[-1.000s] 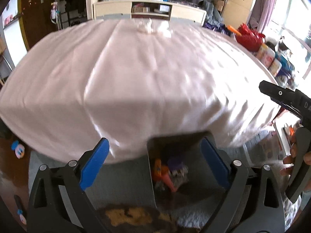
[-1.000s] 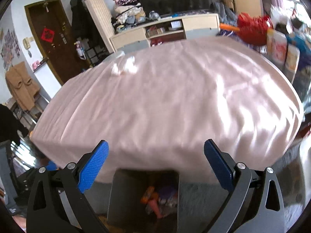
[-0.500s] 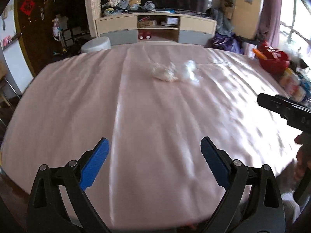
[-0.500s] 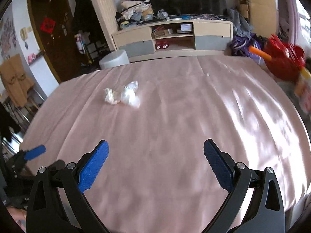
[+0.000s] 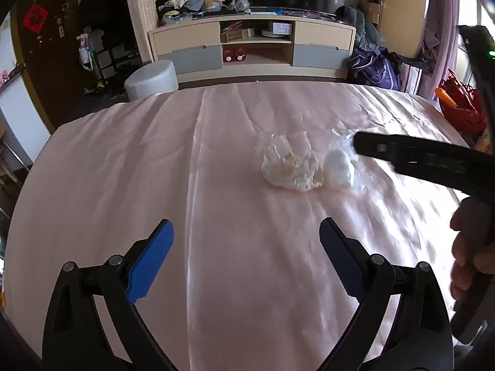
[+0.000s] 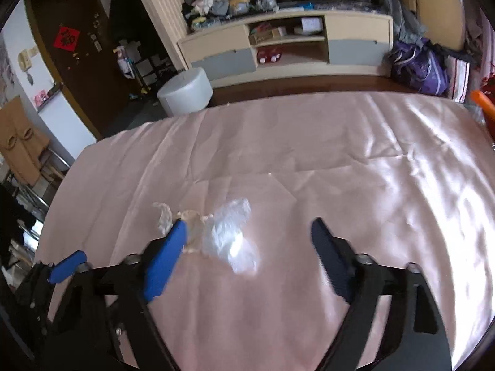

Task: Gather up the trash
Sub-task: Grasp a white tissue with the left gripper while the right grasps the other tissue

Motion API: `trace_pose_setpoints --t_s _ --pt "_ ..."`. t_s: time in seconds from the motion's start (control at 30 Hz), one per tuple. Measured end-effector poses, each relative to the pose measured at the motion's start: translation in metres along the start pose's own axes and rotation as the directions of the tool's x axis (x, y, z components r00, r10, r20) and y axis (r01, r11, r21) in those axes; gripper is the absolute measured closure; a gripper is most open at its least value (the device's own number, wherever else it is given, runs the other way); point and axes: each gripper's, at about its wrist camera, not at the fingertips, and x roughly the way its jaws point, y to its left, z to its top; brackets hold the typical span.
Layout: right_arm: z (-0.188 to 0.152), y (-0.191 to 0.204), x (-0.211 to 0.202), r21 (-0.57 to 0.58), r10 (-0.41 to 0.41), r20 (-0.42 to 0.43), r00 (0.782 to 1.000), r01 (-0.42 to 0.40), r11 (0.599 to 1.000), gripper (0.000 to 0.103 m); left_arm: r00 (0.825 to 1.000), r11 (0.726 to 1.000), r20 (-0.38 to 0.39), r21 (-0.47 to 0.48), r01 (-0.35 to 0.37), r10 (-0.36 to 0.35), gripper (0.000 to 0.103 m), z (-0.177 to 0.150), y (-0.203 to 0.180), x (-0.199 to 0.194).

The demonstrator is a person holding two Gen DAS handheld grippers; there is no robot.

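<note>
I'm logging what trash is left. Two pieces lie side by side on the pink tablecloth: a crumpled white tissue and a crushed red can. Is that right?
Not quite: there is no red can. Beside the crumpled white tissue lies a clear crinkled plastic wrapper, as the right wrist view shows. Both do rest side by side on the pink tablecloth.

The right gripper is hanging over a pink cloth, its jaws closing with a clear wrapper lying between them, untouched. A tissue wad is sitting just beside the left finger. The left gripper's blue pad is showing at lower left.
</note>
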Motion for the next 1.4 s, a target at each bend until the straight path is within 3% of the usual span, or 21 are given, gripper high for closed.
trace_pose_setpoints --t_s 0.03,0.17,0.23,0.33,0.57,0.63,0.7,0.73,0.8,1.1,1.4 --pt "0.002 0.0 0.009 0.004 -0.001 -0.022 1.0 0.001 1.0 0.04 1.0 1.0 -0.001 -0.002 0.004 -0.004 0.013 0.003 0.0 0.004" --pt "0.003 -0.001 0.025 -0.006 -0.017 -0.052 0.999 0.016 1.0 0.059 1.0 1.0 -0.001 -0.005 0.013 -0.013 0.013 0.015 0.0 0.017" --pt "0.005 -0.001 0.025 -0.019 -0.013 -0.052 0.999 0.012 1.0 0.082 1.0 1.0 0.002 -0.004 0.02 -0.02 0.013 0.02 -0.001 0.022" --pt "0.008 -0.002 0.022 -0.043 -0.034 -0.042 0.999 0.032 0.999 0.099 0.999 0.999 0.002 0.004 0.034 -0.034 0.013 0.025 -0.007 0.028" --pt "0.012 -0.023 0.0 -0.039 -0.06 0.0 0.998 0.06 0.997 0.101 0.999 0.998 0.01 0.041 0.044 -0.044 0.016 0.037 -0.024 0.045" --pt "0.007 -0.028 -0.009 -0.047 -0.068 0.006 0.998 0.068 0.997 0.101 0.997 0.997 -0.012 0.032 0.072 -0.071 0.037 0.04 -0.028 0.052" --pt "0.004 -0.035 -0.016 -0.04 -0.066 0.007 0.998 0.066 0.997 0.101 0.993 0.994 -0.042 0.017 0.109 -0.108 0.068 0.041 -0.029 0.056" --pt "0.002 -0.037 -0.02 -0.037 -0.065 0.009 0.998 0.066 0.997 0.101 0.991 0.992 -0.05 0.015 0.122 -0.121 0.074 0.041 -0.031 0.056" --pt "-0.003 -0.041 -0.028 -0.042 -0.07 0.013 0.997 0.07 0.997 0.101 0.989 0.99 -0.057 0.017 0.14 -0.138 0.096 0.04 -0.032 0.052" --pt "-0.044 -0.03 -0.083 -0.096 -0.065 0.054 0.996 0.07 0.993 0.101 0.987 0.987 -0.015 0.015 0.159 -0.159 0.1 0.008 -0.039 -0.009" --pt "-0.106 -0.018 -0.168 -0.122 -0.016 0.098 0.995 0.028 0.992 0.101 0.986 0.984 0.031 0.068 0.163 -0.166 0.1 -0.071 -0.059 -0.111"
